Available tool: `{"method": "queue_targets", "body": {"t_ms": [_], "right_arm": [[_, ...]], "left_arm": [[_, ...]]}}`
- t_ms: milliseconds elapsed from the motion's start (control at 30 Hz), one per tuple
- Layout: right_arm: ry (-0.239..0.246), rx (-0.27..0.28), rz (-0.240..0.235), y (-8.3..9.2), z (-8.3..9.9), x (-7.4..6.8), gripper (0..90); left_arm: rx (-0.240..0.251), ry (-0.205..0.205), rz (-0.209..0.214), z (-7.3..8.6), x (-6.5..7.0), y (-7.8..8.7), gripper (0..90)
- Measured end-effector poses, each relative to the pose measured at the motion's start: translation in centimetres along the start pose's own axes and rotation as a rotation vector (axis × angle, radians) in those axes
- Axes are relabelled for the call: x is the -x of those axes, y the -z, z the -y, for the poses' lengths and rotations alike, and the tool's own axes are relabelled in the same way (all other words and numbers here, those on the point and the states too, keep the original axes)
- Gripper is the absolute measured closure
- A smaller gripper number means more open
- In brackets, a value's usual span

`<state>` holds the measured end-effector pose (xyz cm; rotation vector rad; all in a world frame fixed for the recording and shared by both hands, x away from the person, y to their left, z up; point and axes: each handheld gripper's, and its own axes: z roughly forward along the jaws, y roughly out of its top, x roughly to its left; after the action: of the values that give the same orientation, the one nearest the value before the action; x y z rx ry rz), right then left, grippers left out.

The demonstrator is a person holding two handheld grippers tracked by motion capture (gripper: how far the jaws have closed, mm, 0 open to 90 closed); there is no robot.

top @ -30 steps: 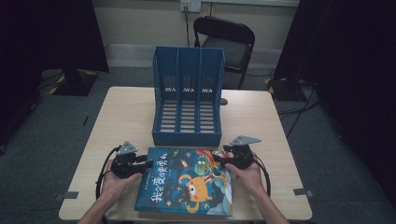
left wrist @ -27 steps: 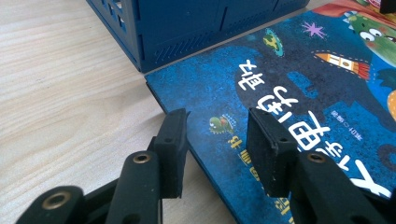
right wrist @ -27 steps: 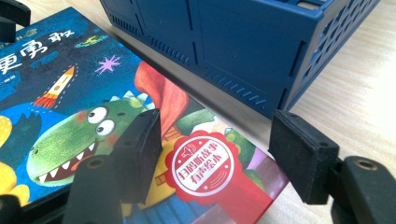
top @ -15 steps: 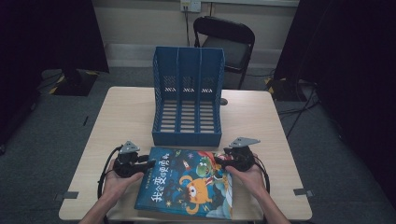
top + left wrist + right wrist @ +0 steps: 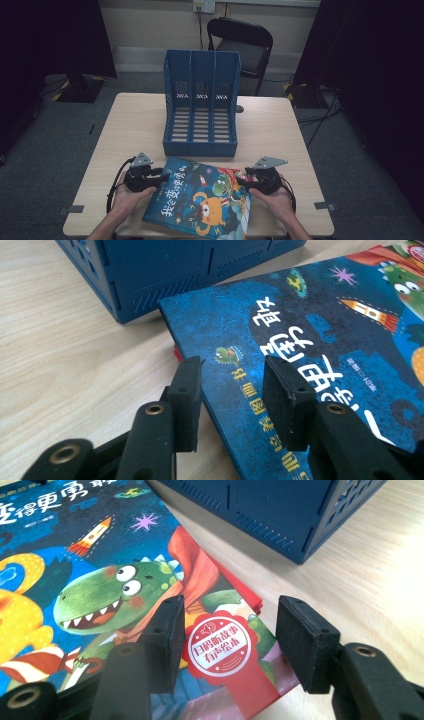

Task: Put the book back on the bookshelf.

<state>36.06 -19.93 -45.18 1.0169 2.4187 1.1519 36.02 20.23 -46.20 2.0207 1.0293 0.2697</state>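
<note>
High view: a children's picture book (image 5: 200, 200) lies flat on the wooden table (image 5: 135, 125), skewed, just in front of the blue three-slot file holder (image 5: 201, 107), which stands at the book's 12 o'clock. The left gripper (image 5: 159, 179) sits at the book's 9 o'clock edge, the right gripper (image 5: 243, 181) at its 3 o'clock edge.

Left gripper view: the jaws stand partly open, straddling the book's spine edge (image 5: 220, 425), one pad over bare table, one over the cover. They have just been closing a little, and neither pad looks pressed on the book.

Right gripper view: the jaws, moderately apart and just closing, straddle the book's fore edge by a red round sticker (image 5: 220, 647); a red book edge (image 5: 252, 600) peeks out beneath. No grip yet.

The book looks like a thin hardcover: stiff, fairly light, with a glossy cover that is probably slippery. Lying flat, it offers little to pinch, so the two opposite side edges seem the best places, each needing to be tipped up first.
</note>
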Motion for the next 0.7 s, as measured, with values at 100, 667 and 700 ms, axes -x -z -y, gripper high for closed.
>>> {"method": "queue_targets", "body": {"t_ms": [100,667,700], "right_arm": [[0.008,-0.006,-0.01,0.7,0.5,-0.4,47.9],[0.028,0.03,-0.071,-0.6,-2.7,-1.0,47.7],[0.029,0.031,-0.075,-0.7,-2.9,-1.0,47.8]], "left_arm": [[0.003,0.0,0.004,-0.2,0.1,-0.3,62.1],[0.003,-0.044,0.101,-2.4,1.1,-3.5,64.7],[0.001,-0.049,0.109,-2.6,1.3,-3.7,64.7]]}}
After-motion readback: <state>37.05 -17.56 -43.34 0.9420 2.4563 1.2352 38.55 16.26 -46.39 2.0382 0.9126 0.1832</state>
